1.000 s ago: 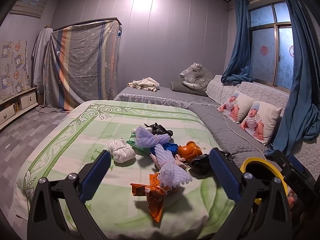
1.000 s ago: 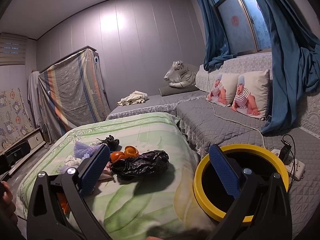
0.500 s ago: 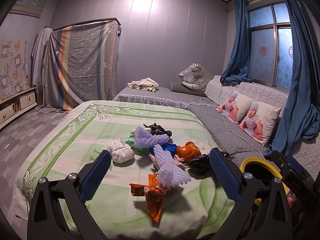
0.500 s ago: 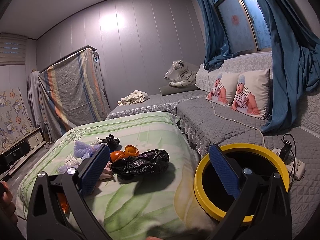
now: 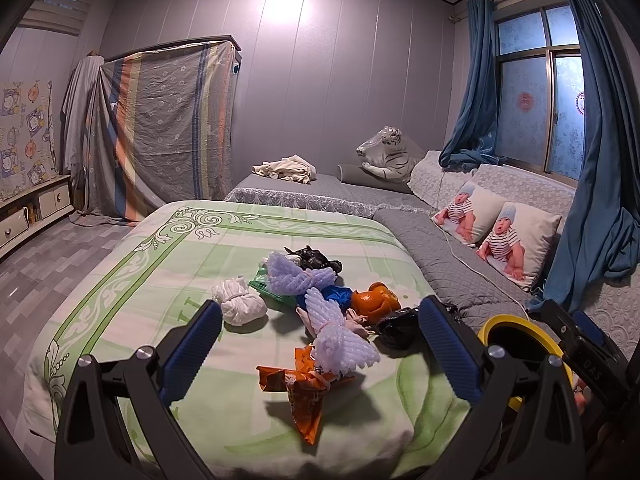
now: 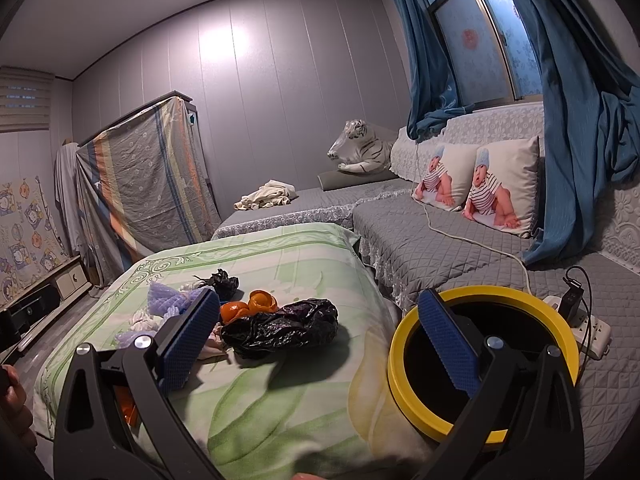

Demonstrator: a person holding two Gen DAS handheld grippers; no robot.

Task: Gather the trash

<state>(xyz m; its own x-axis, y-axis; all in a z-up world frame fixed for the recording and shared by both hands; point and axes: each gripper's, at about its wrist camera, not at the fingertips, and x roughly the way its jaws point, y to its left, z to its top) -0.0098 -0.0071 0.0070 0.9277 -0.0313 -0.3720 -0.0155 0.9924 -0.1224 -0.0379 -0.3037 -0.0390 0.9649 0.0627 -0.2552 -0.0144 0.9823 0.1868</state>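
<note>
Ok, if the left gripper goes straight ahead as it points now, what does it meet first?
Probably the white foam net on the orange wrapper, lying between the open left gripper fingers; depth is uncertain.

Glossy crinkled plastic bag (image 6: 280, 326); cloth quilt (image 6: 280, 264)

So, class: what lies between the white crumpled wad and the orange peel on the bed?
In the left wrist view, between the white wad and the orange peel lie purple foam netting, a green wrapper and blue plastic.
</note>
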